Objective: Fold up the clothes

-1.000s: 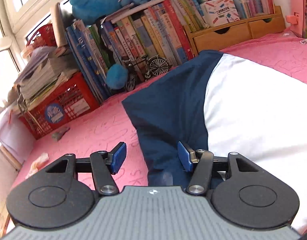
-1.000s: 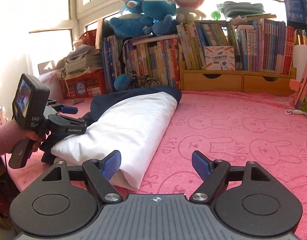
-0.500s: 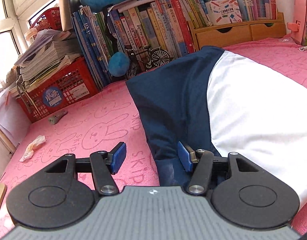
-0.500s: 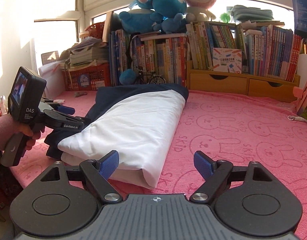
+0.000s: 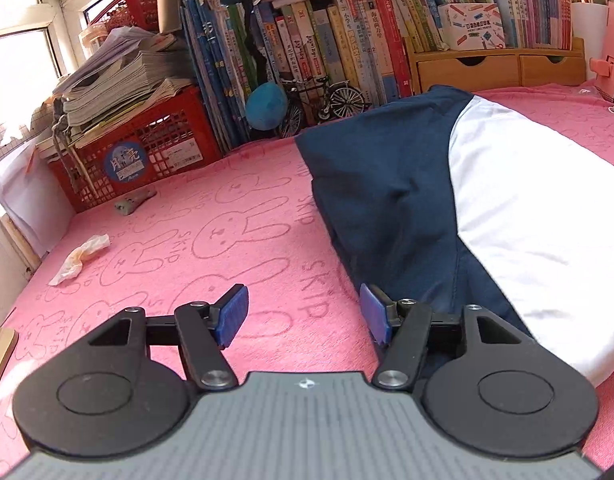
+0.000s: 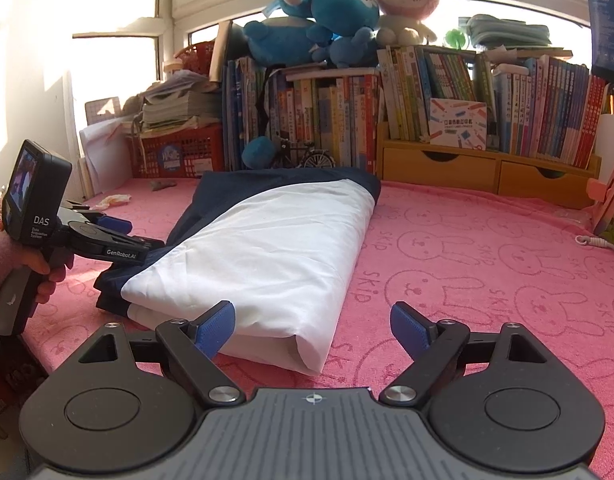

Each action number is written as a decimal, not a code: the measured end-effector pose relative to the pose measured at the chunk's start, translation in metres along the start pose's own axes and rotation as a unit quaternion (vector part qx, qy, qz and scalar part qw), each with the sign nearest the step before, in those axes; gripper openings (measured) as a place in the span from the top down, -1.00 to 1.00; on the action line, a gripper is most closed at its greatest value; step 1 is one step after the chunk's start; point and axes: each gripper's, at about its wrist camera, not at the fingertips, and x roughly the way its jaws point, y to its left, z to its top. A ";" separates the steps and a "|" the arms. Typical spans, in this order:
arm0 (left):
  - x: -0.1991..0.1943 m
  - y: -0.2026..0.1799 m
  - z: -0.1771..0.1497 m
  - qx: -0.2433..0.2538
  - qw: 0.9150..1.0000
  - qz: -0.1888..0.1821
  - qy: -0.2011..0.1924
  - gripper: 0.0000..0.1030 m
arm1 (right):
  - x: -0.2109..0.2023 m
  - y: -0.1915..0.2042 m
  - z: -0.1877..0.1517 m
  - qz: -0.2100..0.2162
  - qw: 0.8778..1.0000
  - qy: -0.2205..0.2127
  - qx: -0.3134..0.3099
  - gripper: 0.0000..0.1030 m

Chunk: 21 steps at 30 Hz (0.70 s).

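Observation:
A folded white and navy garment (image 6: 267, 236) lies lengthwise on the pink rabbit-print cover (image 6: 487, 264). In the left wrist view the same garment (image 5: 507, 208) fills the right side, its navy part toward me. My left gripper (image 5: 303, 316) is open over bare cover, just left of the navy edge, nothing between its blue pads. The right wrist view shows that left gripper (image 6: 119, 230) held by a hand at the garment's near left corner. My right gripper (image 6: 313, 326) is open, hovering in front of the garment's near folded end.
Books (image 6: 447, 96) and wooden drawers (image 6: 487, 170) line the far edge, with plush toys (image 6: 319, 4) on top. A red crate (image 5: 135, 152) of papers stands far left. A crumpled wrapper (image 5: 81, 258) and a small grey object (image 5: 133, 204) lie on the cover.
My left gripper has drawn back and to the left, off the navy edge and onto bare cover. The right gripper has pulled back and risen slightly. Both stayed open.

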 end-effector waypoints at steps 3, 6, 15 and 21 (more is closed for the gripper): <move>-0.013 0.002 -0.005 -0.017 1.000 -0.015 0.010 -0.23 | 0.001 -0.002 -0.002 -0.004 1.000 0.005 -0.004 -0.66; -0.026 0.001 -0.009 -0.032 0.999 -0.032 0.017 -0.29 | 0.002 -0.003 -0.005 -0.009 1.000 0.012 -0.010 -0.67; -0.067 0.001 -0.022 -0.080 0.993 -0.083 0.040 -0.54 | 0.007 0.003 -0.007 -0.008 0.999 0.029 -0.039 -0.78; -0.081 -0.010 -0.026 -0.091 0.988 -0.110 0.053 -0.71 | 0.011 0.020 -0.006 -0.003 0.997 0.039 -0.071 -0.85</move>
